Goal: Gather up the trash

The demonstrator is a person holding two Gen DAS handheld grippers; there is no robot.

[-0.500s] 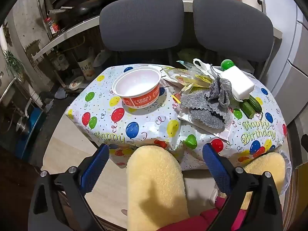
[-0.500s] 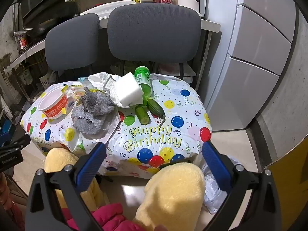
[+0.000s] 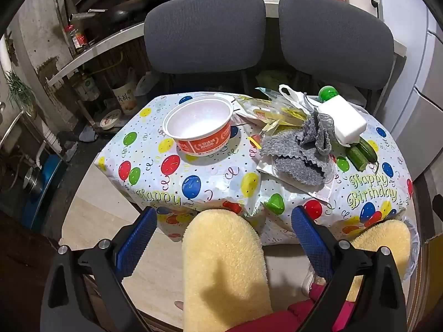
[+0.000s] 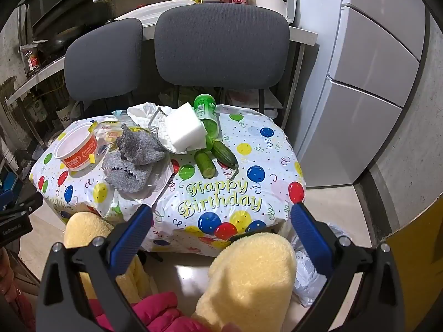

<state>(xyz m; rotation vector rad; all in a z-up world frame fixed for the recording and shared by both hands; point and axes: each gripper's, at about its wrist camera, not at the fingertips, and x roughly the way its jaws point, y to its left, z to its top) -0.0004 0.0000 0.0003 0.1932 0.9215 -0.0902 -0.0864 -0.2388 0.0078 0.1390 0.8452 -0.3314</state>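
Note:
A small table with a balloon "Happy Birthday" cloth (image 3: pixel 210 182) (image 4: pixel 221 193) holds trash. An empty red and white paper bowl (image 3: pixel 200 126) (image 4: pixel 77 149) stands at its left. Yellow plastic wrappers (image 3: pixel 272 112) (image 4: pixel 109 134) lie behind a crumpled grey cloth (image 3: pixel 301 149) (image 4: pixel 133 157). A white foam block (image 3: pixel 343 117) (image 4: pixel 187 128), a green bottle (image 4: pixel 207 113) and two cucumber pieces (image 3: pixel 360 152) (image 4: pixel 214 156) lie at the right. My left gripper (image 3: pixel 224 238) and my right gripper (image 4: pixel 221 232) are both open and empty, held before the table's near edge.
Two grey chairs (image 3: pixel 205 30) (image 4: pixel 221 44) stand behind the table. The person's yellow fleece knees (image 3: pixel 224 265) (image 4: pixel 249 276) are below the grippers. A white plastic bag (image 4: pixel 310 271) lies on the floor at the right. A fridge (image 4: pixel 368 83) stands at the right.

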